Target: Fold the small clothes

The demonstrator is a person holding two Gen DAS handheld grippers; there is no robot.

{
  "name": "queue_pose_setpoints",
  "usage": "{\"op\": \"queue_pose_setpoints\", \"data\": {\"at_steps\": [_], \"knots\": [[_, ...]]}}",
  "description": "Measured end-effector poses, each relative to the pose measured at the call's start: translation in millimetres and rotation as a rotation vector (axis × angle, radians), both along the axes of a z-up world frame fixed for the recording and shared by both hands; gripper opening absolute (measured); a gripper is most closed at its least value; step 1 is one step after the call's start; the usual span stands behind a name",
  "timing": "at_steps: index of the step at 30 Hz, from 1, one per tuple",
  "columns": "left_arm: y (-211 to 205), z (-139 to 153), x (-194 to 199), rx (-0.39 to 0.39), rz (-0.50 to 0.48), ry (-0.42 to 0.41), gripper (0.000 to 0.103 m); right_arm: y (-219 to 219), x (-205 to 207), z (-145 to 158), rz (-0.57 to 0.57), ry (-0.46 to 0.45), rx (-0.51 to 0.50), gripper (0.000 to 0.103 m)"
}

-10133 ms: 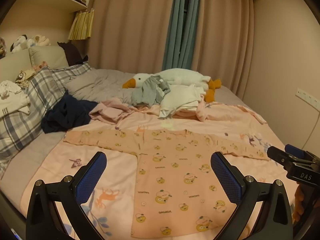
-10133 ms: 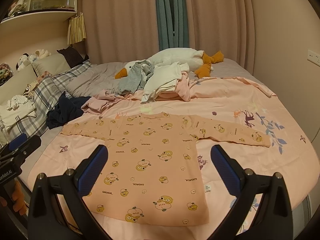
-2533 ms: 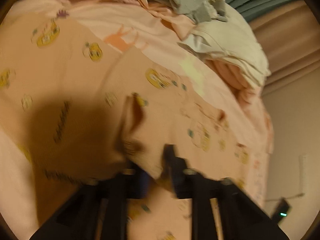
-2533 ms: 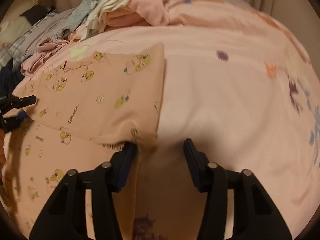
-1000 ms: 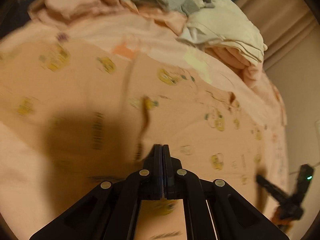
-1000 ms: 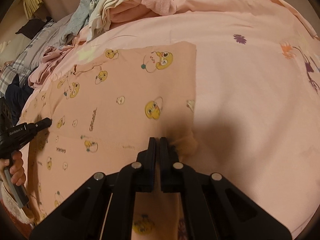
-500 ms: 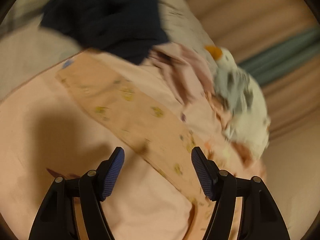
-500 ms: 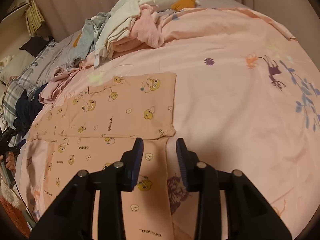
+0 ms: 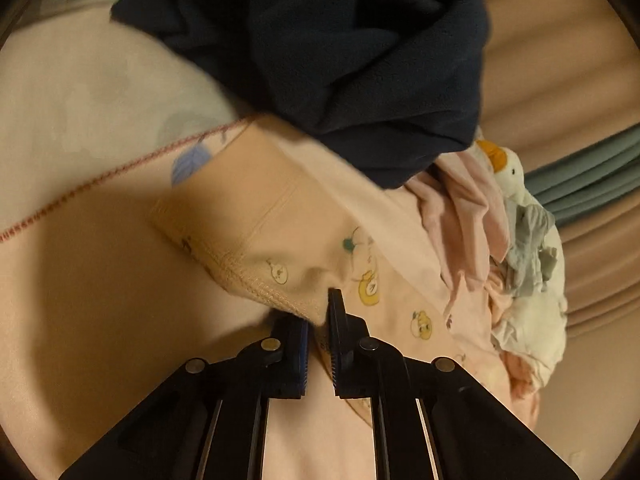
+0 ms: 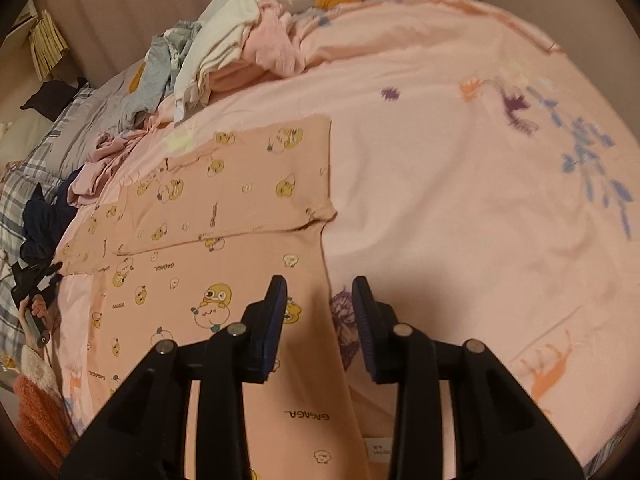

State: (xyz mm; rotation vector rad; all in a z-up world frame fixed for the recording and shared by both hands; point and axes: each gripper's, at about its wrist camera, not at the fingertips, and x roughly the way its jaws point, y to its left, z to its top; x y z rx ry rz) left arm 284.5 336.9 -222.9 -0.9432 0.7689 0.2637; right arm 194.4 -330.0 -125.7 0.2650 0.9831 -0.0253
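The peach cartoon-print shirt [image 10: 224,248] lies flat on the pink bedsheet [image 10: 460,200], toward the near left of the bed in the right wrist view. Its right sleeve is folded across the chest, the folded edge running straight down just beyond the right gripper [image 10: 318,312]. That gripper hovers above the shirt's right side edge with its jaws partly apart and nothing between them, the blue pads clear of the fabric. At the far left of that view, the left gripper [image 10: 36,276] shows as a small dark shape at the shirt's other sleeve, with a hand [image 10: 34,308] on its handle and an orange fuzzy sleeve [image 10: 36,416] below it. In the left wrist view, the left gripper [image 9: 318,320] has just closed its jaws onto the ribbed cuff [image 9: 248,276] of the left sleeve; the fabric bunches up between the pads and lifts a little off the sheet. Just beyond the cuff lies a crumpled navy garment [image 9: 340,60], touching or overlapping the sleeve's far edge. To the right sit a pink garment [image 9: 464,208] and a white goose plush [image 9: 516,184] draped with grey and white clothes. The same pile of clothes [image 10: 224,52] sits at the far side of the bed in the right wrist view.
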Motion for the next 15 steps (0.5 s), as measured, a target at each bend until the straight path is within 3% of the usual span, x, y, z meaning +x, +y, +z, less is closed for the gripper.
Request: {"op": "queue_pose_setpoints", "data": {"at_steps": [7, 11, 15], "knots": [[-42.7, 53.1, 19.7, 0.242, -0.065, -0.029, 0.003, 1.1, -8.4, 21.3, 0.038, -0.055, -0.083, 0.034], [-110.7, 109.9, 31.7, 0.335, -0.207, -0.111, 0.003, -7.3, -19.9, 24.3, 0.056, -0.083, -0.049, 0.034], [-222.0, 148.2, 46.6, 0.329, -0.423, -0.21, 0.003, -20.7, -35.2, 23.0, 0.063, -0.102, -0.011, 0.034]]}}
